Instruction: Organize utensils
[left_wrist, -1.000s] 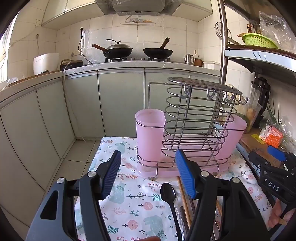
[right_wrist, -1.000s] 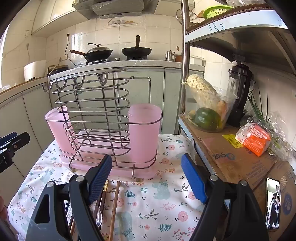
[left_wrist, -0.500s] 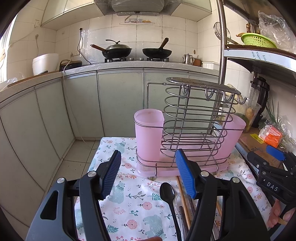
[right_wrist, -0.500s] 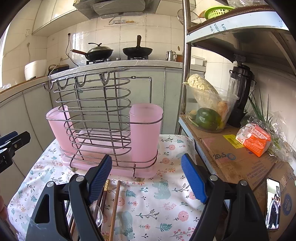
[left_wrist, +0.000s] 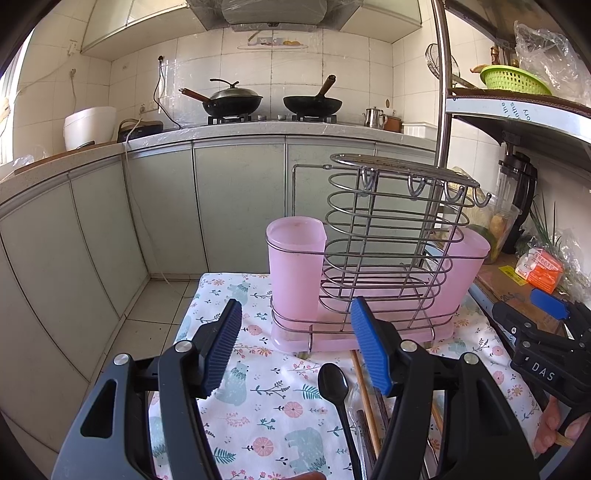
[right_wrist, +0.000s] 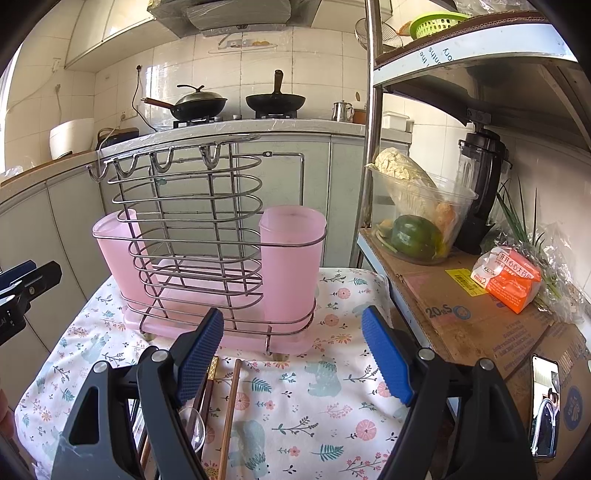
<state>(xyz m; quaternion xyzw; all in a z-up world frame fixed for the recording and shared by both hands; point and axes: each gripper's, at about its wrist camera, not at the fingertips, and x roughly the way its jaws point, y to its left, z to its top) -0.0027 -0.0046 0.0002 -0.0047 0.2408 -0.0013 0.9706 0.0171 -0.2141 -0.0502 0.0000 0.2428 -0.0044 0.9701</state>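
Two hand-held tools hover over a small surface (left_wrist: 258, 402) covered with a floral cloth in a tiled kitchen. The left tool (left_wrist: 295, 345) has its blue-padded fingers spread wide apart and grips nothing; the right tool (right_wrist: 293, 354) is likewise spread wide and empty. A wire rack (right_wrist: 192, 236) on a pink tray stands toward the far edge of the surface, with a pink cup (right_wrist: 291, 262) at its right end and a second pink cup (right_wrist: 116, 251) at its left end. The utensils lie loose on the cloth near the front edge, in front of the rack: a black spoon (left_wrist: 334, 387), a clear spoon (right_wrist: 194, 428) and several wooden chopsticks (right_wrist: 229, 413), side by side. Beside the right edge, a cardboard box (right_wrist: 461, 314) carries a plastic bowl of vegetables (right_wrist: 417, 221).
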